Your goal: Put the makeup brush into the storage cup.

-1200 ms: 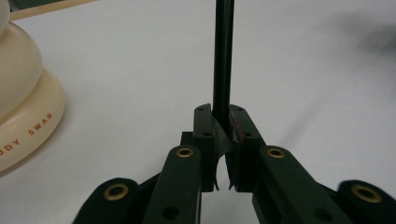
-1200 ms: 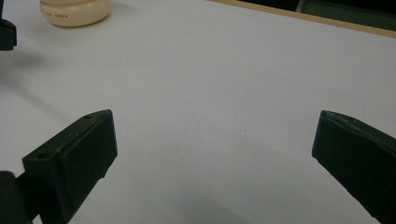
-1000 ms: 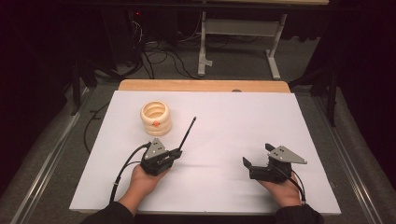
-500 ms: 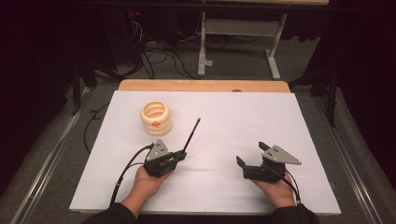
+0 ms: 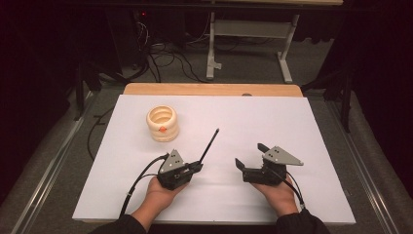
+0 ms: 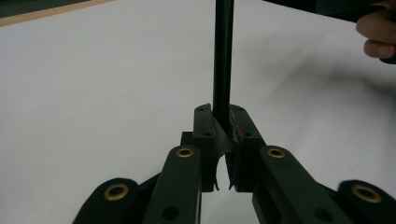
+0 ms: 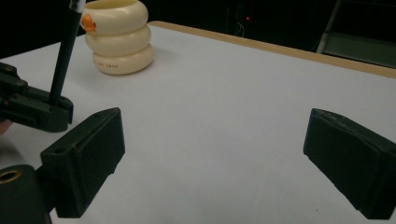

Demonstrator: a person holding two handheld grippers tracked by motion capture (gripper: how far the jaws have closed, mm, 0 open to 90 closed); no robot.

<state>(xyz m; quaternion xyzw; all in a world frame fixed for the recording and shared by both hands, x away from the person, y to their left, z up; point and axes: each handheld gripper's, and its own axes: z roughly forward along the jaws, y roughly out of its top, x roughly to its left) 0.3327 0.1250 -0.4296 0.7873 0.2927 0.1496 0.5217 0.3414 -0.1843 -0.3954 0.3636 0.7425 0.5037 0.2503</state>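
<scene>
The thin black rod (image 5: 208, 145) sticks out of the left tool (image 5: 197, 167), slanting up and away toward the far right over the white surface (image 5: 253, 122). In the left gripper view the jaws are clenched on the rod's near end (image 6: 223, 70), the pads pressing it on both sides. The cream ringed cup with an orange duck mark (image 5: 162, 123) stands far-left of that tool, apart from the rod's tip. The right tool (image 5: 249, 157) sits near right, released, its jaws spread wide with nothing between them, above the bare surface.
</scene>
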